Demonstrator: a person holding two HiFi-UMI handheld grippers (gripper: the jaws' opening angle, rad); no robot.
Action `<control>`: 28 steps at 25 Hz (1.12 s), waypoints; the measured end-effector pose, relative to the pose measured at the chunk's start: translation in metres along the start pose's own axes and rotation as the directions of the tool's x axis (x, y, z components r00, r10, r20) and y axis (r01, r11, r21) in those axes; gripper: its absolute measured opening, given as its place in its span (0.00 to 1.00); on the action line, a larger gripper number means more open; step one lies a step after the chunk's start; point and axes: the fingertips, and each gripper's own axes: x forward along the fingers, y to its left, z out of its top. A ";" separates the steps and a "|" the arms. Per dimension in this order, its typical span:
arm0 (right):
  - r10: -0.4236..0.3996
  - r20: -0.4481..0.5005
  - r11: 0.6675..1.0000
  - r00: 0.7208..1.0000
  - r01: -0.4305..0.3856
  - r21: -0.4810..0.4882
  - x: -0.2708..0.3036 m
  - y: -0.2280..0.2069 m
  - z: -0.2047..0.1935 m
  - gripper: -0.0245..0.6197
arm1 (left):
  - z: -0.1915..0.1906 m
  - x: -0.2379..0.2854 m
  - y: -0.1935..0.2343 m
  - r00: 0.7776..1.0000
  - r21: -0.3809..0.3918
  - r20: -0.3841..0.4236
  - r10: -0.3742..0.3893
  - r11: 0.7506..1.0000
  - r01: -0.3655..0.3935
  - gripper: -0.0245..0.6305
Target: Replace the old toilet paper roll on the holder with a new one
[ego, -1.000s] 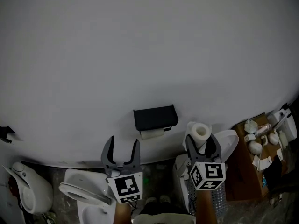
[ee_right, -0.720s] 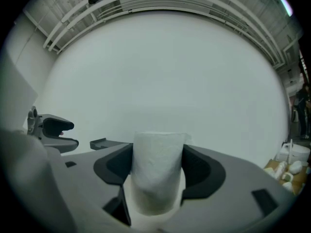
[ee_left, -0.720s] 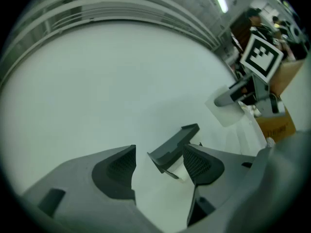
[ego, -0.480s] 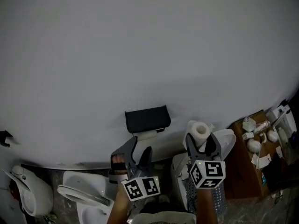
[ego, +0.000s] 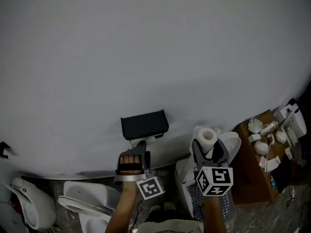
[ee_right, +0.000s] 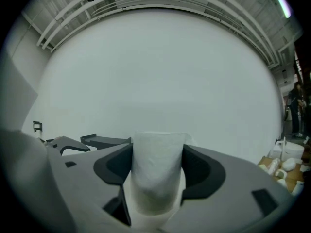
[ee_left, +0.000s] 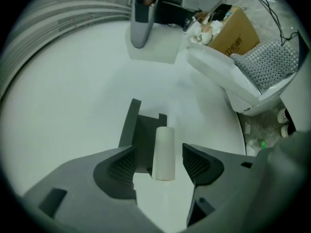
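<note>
White wall [ego: 146, 42] is filling most of the head view, w/ the black holder [ego: 144, 124] mounted low on it. Left tongs [ee_left: 159, 163] are standing wide apart, rolled sideways just below the holder. The old roll [ee_left: 164, 152] (thin, nearly spent) is showing between the pads [ee_left: 121, 165], w/ neither one touching it. Right tongs [ego: 210, 152] are clamping the new roll [ego: 207, 137] by its sides, upright, to the right of the holder & apart from it. White toilet [ego: 85, 205] is showing below.
</note>
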 end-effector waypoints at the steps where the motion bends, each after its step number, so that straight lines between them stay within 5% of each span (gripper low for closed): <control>1: -0.003 0.000 1.000 1.000 0.003 0.001 -0.001 -0.002 0.000 0.49 | -0.001 0.003 -0.002 1.000 0.014 -0.010 -0.005 1.000 0.005 0.48; 13: -0.008 -0.001 1.000 1.000 0.008 0.001 0.001 -0.010 -0.001 0.49 | -0.012 0.035 -0.009 0.997 0.062 -0.073 -0.007 0.998 0.012 0.48; 17: -0.006 -0.011 1.000 1.000 0.006 -0.005 0.002 -0.012 -0.004 0.49 | -0.011 0.040 -0.008 0.998 0.059 -0.065 0.014 0.998 -0.010 0.31; 28: -0.041 -0.017 0.999 0.999 0.041 0.005 -0.006 -0.029 -0.008 0.49 | 0.017 0.046 -0.005 1.000 0.047 -0.010 -0.004 0.999 0.005 0.31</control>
